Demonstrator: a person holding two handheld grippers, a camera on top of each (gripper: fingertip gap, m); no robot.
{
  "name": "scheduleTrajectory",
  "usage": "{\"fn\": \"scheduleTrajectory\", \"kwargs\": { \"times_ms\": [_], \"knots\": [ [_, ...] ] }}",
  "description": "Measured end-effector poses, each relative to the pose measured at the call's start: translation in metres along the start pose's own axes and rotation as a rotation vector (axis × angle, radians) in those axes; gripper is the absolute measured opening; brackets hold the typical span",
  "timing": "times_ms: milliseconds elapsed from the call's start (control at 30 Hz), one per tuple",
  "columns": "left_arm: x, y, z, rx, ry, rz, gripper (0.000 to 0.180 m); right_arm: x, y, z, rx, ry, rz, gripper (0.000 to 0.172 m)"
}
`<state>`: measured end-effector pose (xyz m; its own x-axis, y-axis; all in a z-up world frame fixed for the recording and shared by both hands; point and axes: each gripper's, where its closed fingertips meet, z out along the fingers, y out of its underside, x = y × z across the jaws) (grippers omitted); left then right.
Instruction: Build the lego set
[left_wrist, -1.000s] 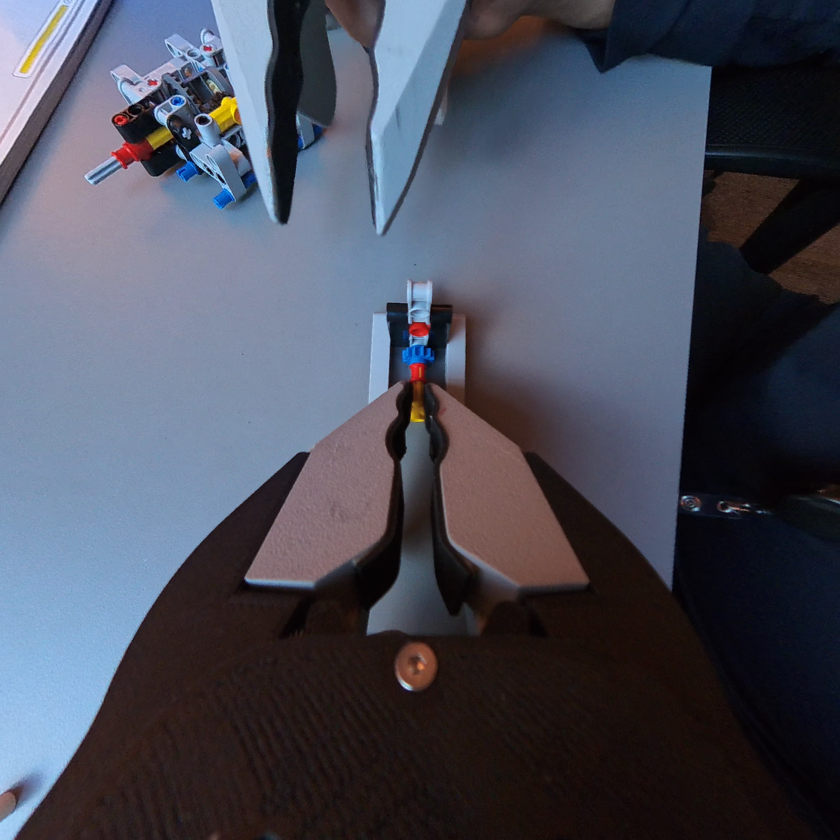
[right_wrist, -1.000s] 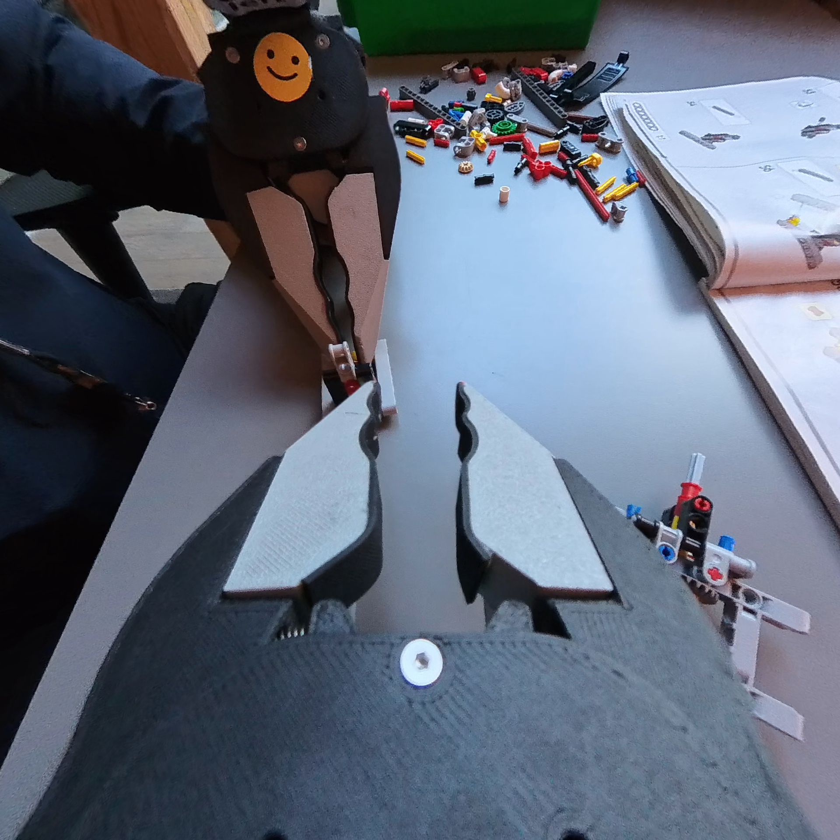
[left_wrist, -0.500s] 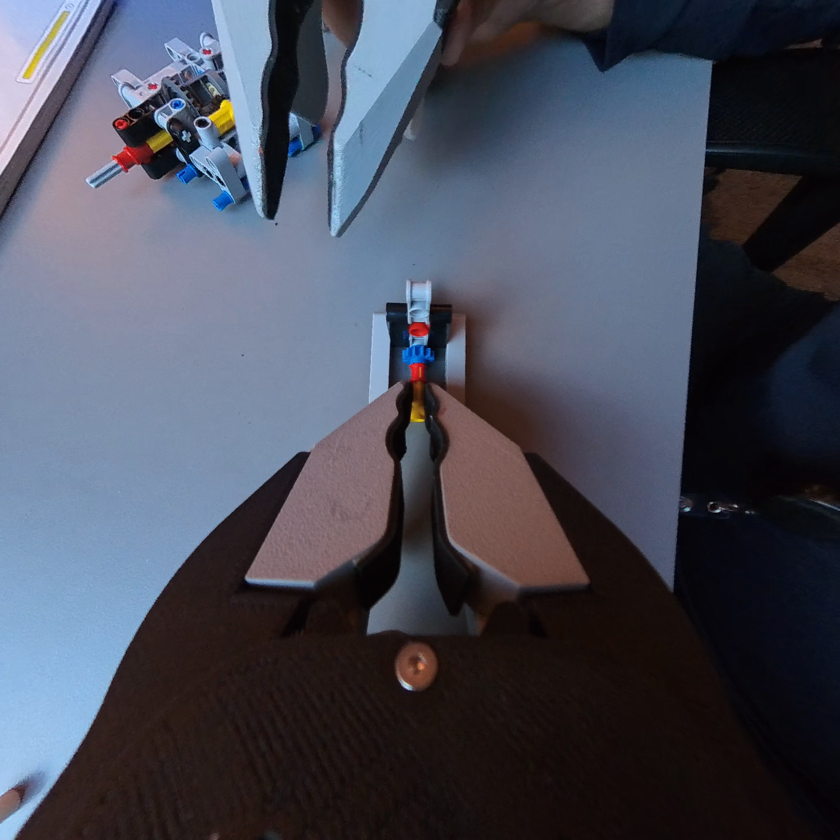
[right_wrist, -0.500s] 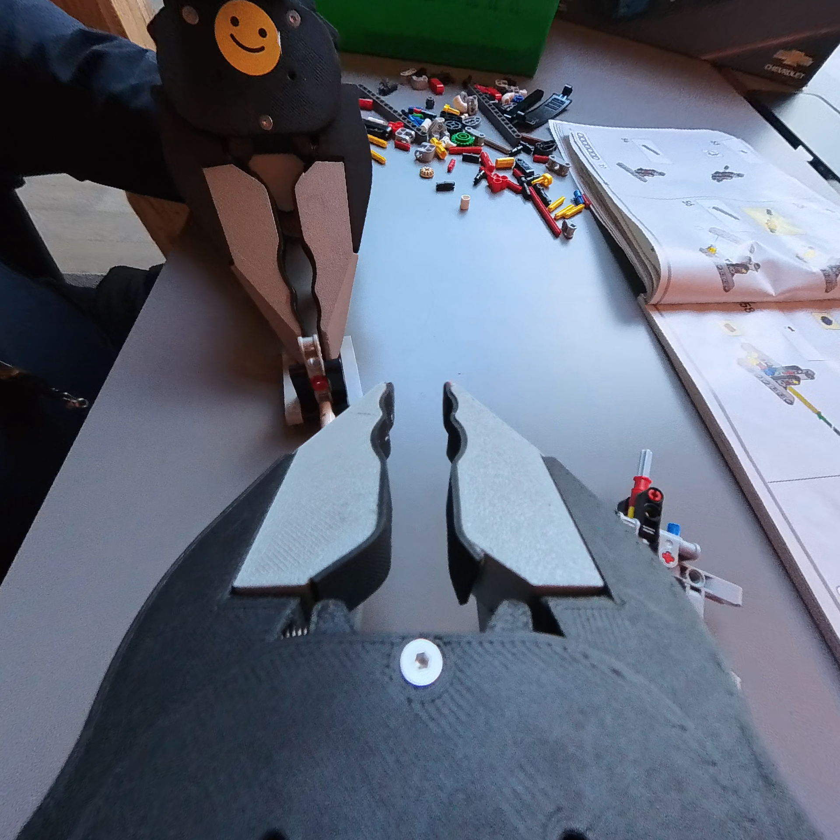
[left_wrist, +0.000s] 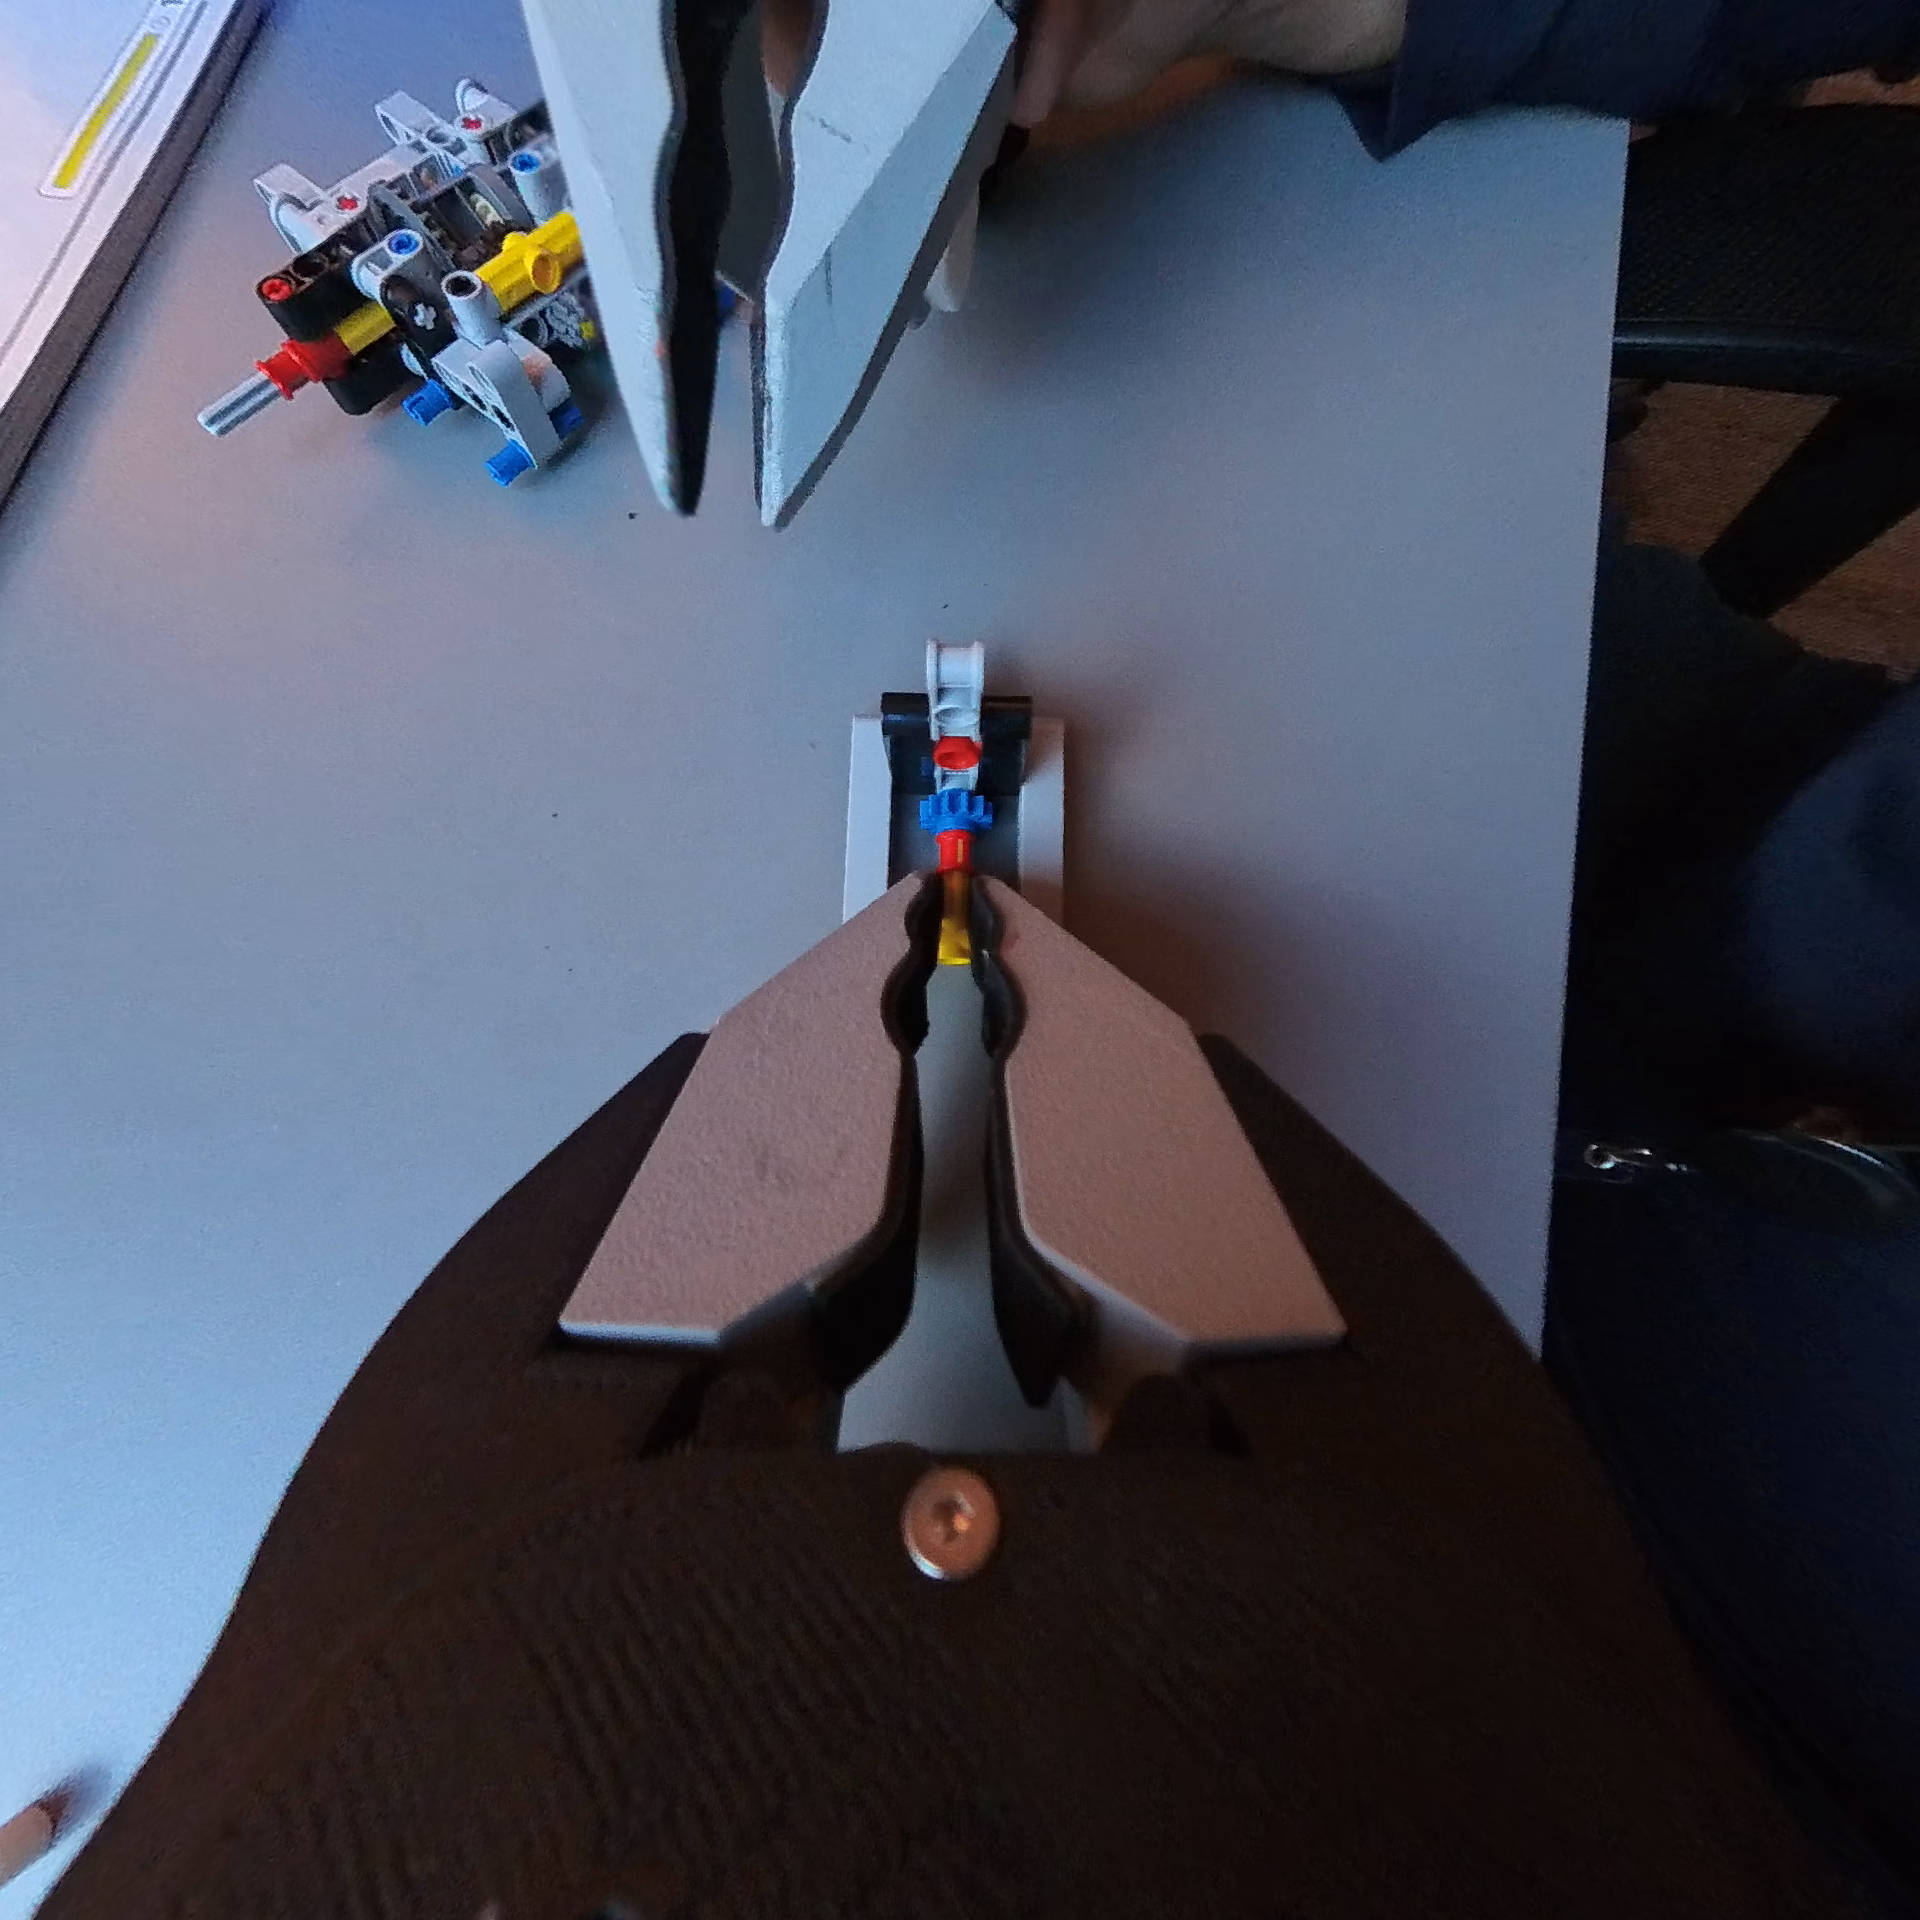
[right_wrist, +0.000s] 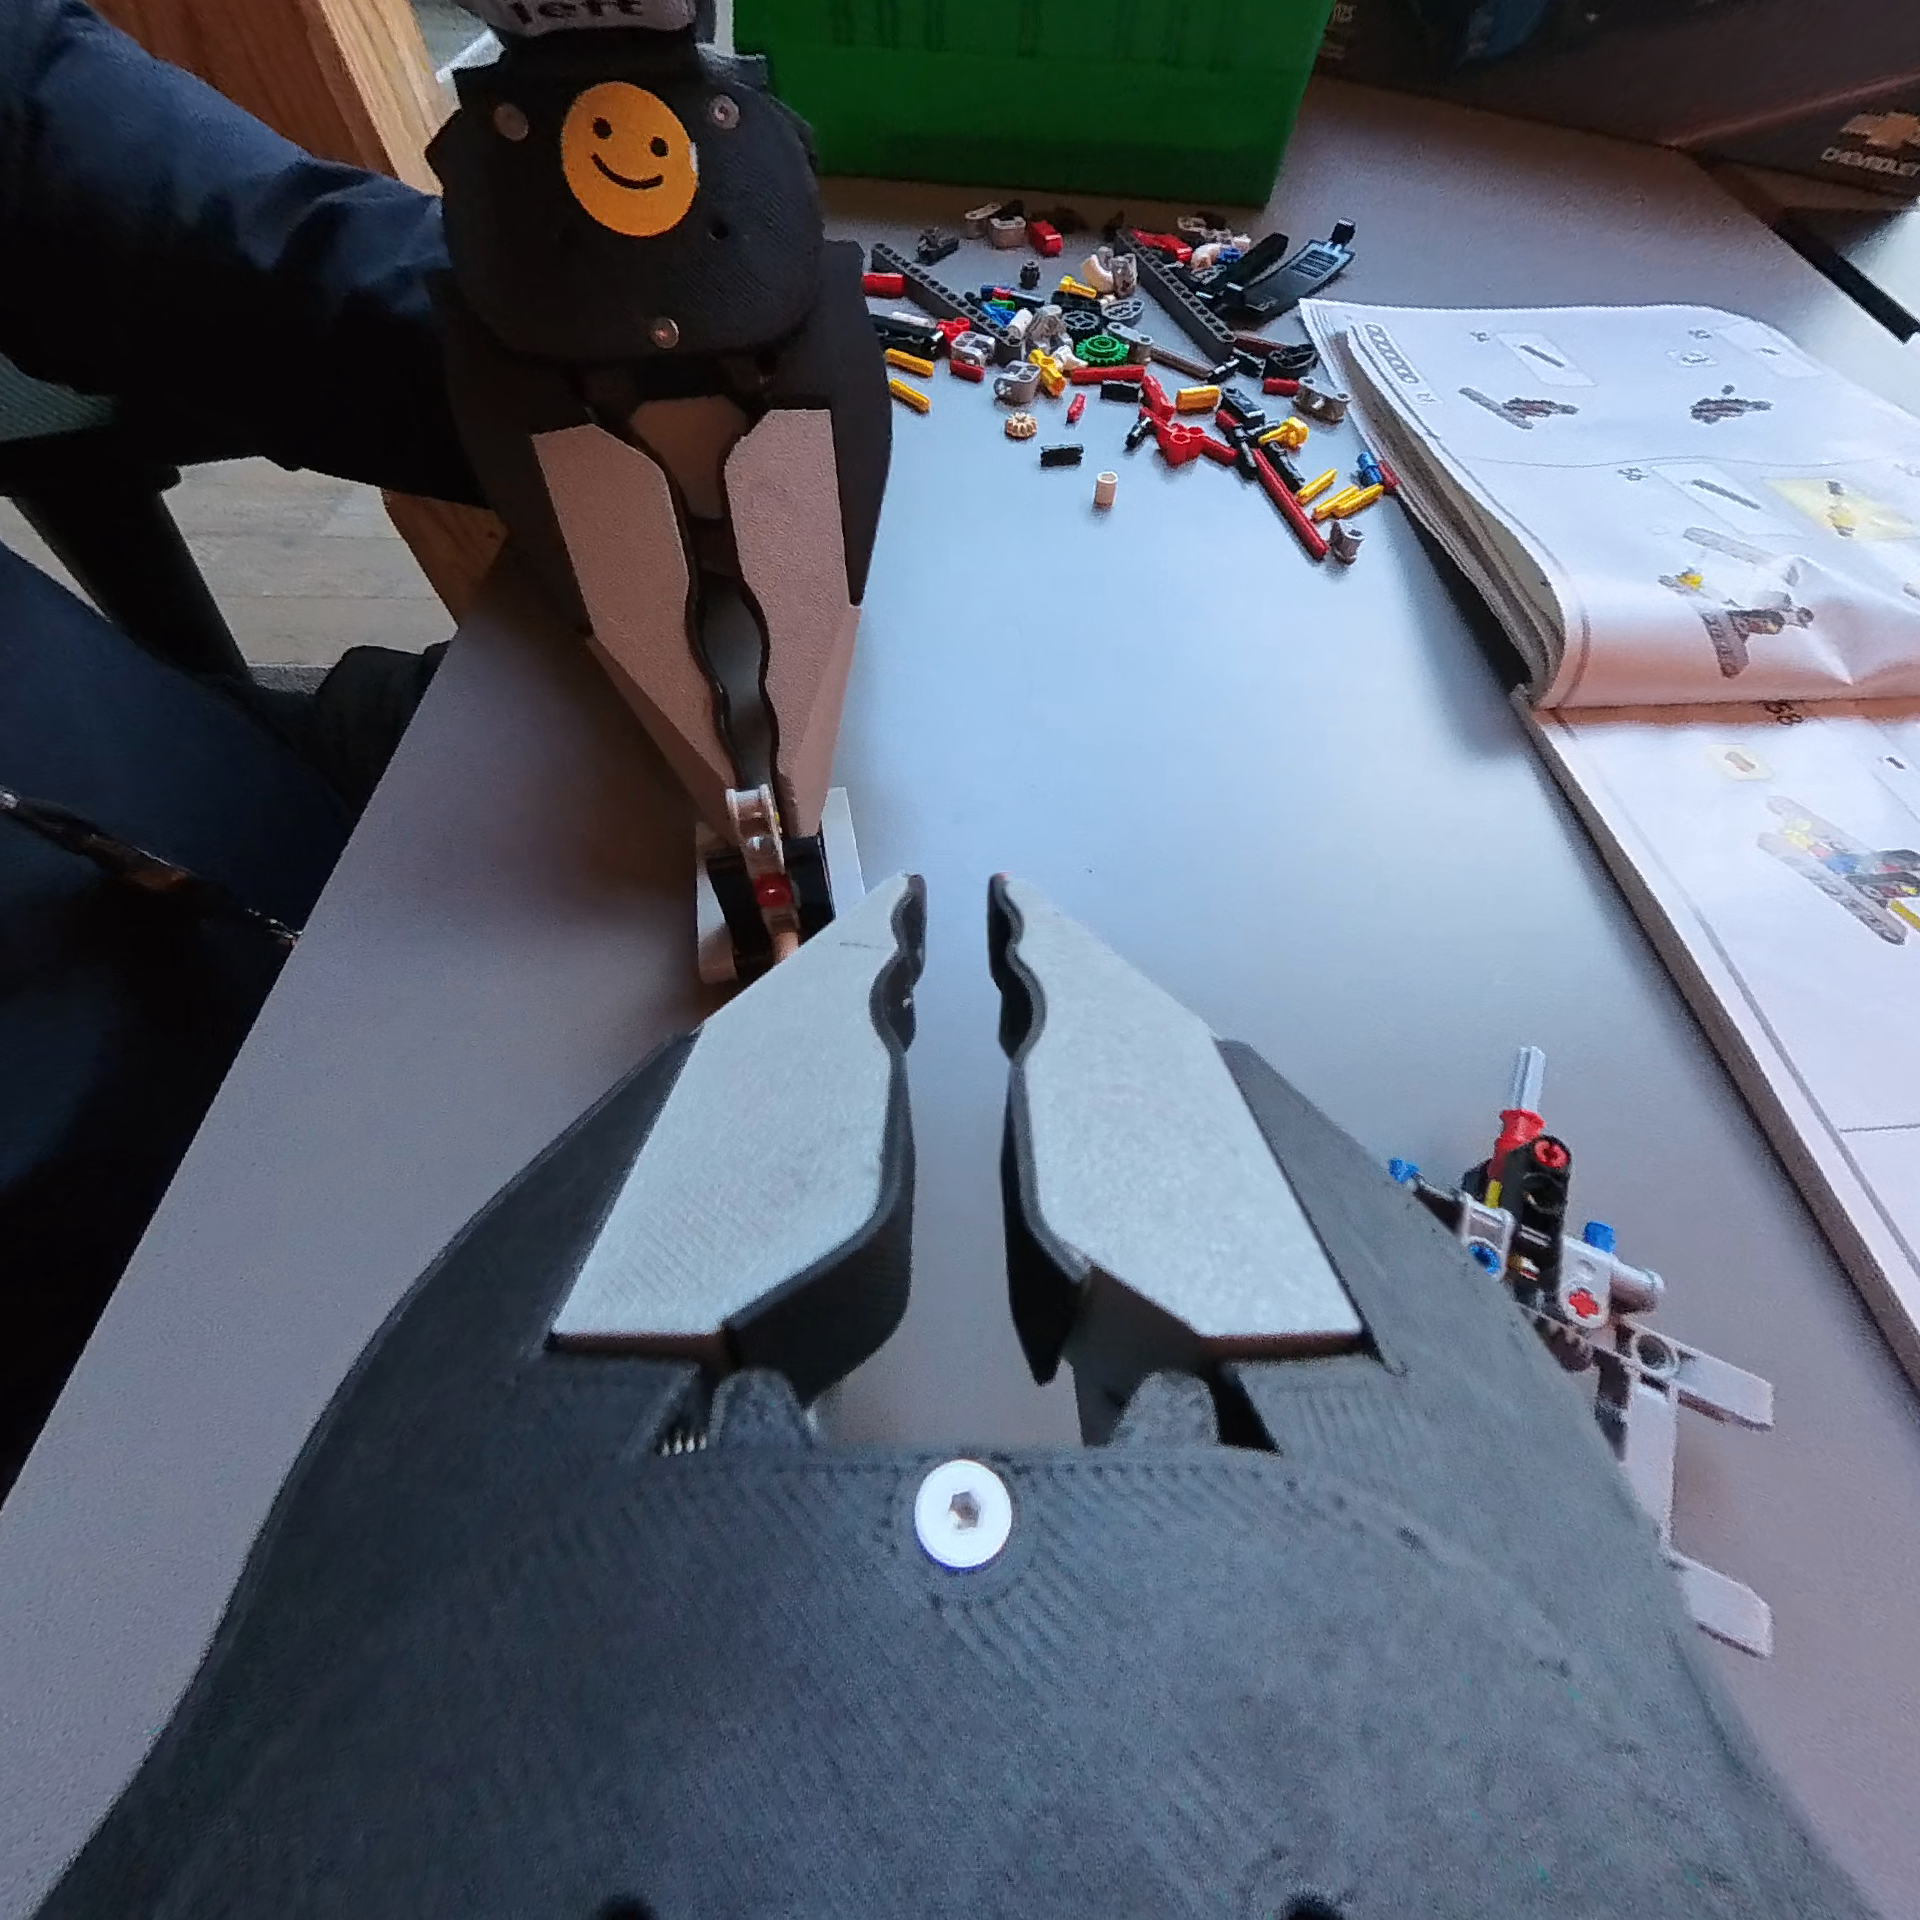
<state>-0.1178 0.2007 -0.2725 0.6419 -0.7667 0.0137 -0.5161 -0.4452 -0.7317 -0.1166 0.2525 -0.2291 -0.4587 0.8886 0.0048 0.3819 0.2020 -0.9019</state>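
Left gripper (left_wrist: 958, 914) is clamped on a small brick sub-assembly (left_wrist: 954, 790): both fingertips press on its yellow axle end, and ahead of the tips the same shaft carries a red bush, a blue gear, another red piece and a light-grey connector at the far end. The sub-assembly sits over a black piece and a pale grey plate (left_wrist: 862, 800) lying flat on the grey table (left_wrist: 416, 831), directly under and ahead of the fingers. Right gripper (right_wrist: 954, 914) hangs above the table with its jaws nearly together, a narrow slit between the pads and only bare tabletop visible through it, so it grips nothing. Its tips sit just to the right of the held sub-assembly, near it but not touching as far as I can tell; its left finger hides part of that plate. From the left wrist view the right gripper comes in from the far side, tips pointing back toward the left one. A larger partly built model (right_wrist: 1548, 1236), black and grey with red, yellow and blue pins, lies on the table close beside the right gripper's body on its right. Farther ahead of the right gripper: a scatter of loose bricks (right_wrist: 1122, 343), a green bin (right_wrist: 1039, 94) behind them, and an open instruction booklet (right_wrist: 1683, 499) off to the right. A dark blue sleeve (right_wrist: 208, 260) holds the left gripper.
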Motion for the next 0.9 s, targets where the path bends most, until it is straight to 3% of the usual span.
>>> {"fn": "scheduleTrajectory", "kwargs": {
  "times_ms": [300,900],
  "knots": [
    [0.000,0.000,0.000,0.001,-0.006,0.010,0.002,-0.005,-0.001,-0.005,0.025,-0.044,0.026,0.004],
    [0.000,0.000,0.000,0.001,-0.004,0.008,0.002,-0.033,0.016,-0.004,-0.090,-0.167,-0.038,0.004]
  ]
}}
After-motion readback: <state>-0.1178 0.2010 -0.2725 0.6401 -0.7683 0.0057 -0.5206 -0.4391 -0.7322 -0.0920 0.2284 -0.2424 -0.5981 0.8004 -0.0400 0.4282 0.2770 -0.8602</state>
